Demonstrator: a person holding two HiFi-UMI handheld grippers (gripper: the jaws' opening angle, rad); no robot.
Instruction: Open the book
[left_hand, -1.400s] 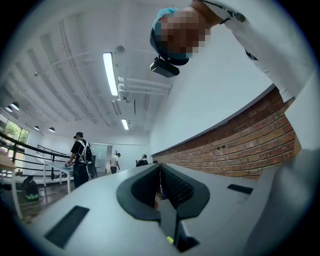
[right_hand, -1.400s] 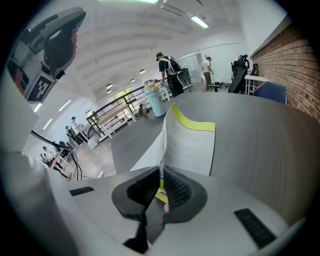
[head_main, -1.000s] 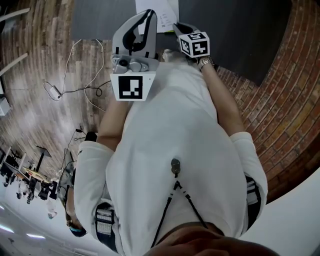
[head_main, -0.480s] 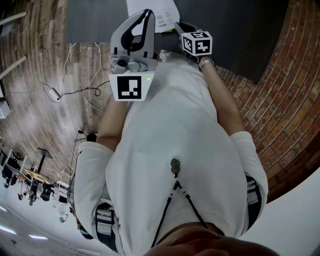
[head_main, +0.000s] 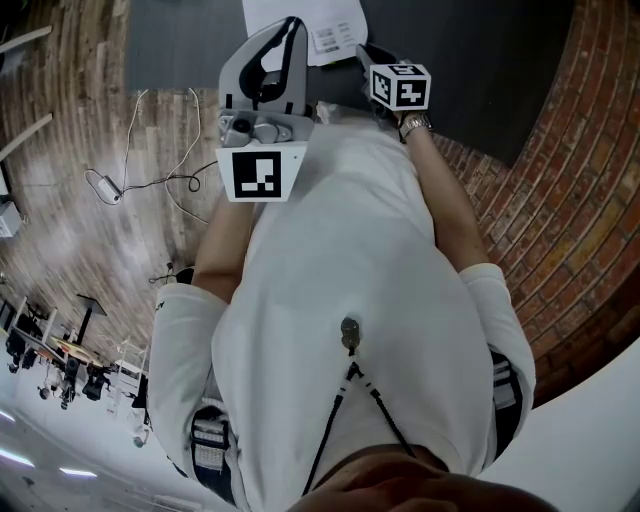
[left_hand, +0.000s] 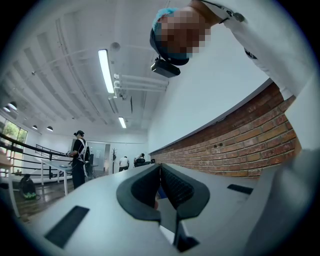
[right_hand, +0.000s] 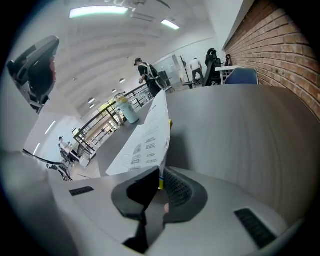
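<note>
Right gripper: jaws nearly together, pinched on lower edge of book, printed white page raised at slant off grey table, yellow strip showing at the pinch. Book lay at far edge of table, ahead of person's white shirt. Left gripper: jaws together, nothing between, pointed roughly level toward brick wall, off book.
</note>
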